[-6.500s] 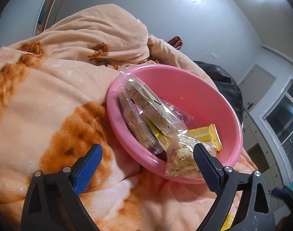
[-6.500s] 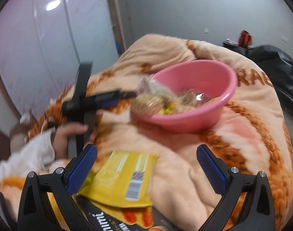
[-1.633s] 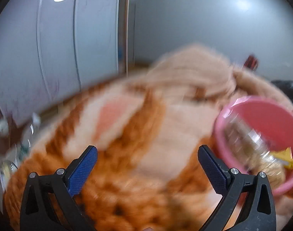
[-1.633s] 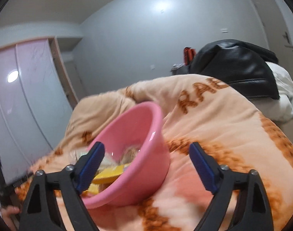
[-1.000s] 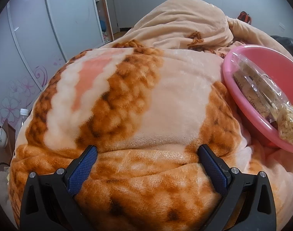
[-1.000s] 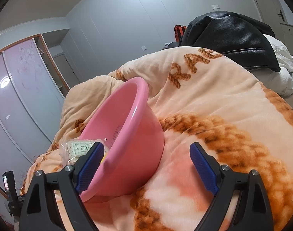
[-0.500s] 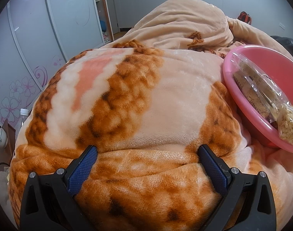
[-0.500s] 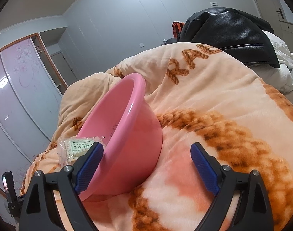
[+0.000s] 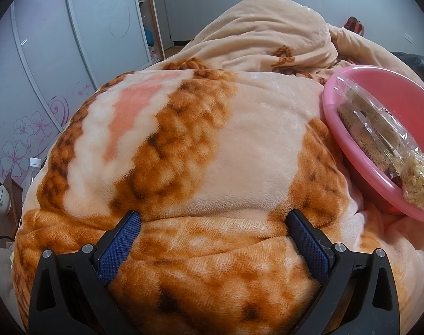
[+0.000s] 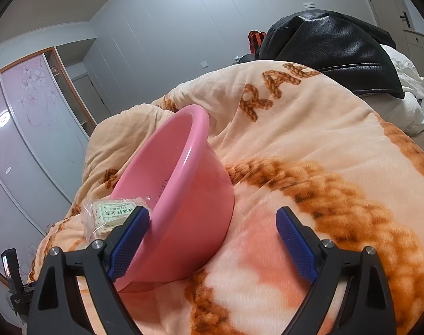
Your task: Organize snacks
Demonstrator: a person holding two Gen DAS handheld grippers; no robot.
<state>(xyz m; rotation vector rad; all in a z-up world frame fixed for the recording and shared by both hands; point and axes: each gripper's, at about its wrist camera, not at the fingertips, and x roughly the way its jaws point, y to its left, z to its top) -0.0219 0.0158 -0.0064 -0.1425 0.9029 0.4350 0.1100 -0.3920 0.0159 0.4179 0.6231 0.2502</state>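
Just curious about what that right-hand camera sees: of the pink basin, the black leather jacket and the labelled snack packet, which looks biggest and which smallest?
1. pink basin, though it is nearest
2. black leather jacket
3. labelled snack packet, partly hidden

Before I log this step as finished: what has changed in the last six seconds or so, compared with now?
The left gripper swung away from the pink basin, which now sits at its view's right edge; it faces bare blanket. The right gripper left the yellow packets, now out of view, and came beside the basin. Unchanged: both grippers open and empty, and the snack packs in the basin.
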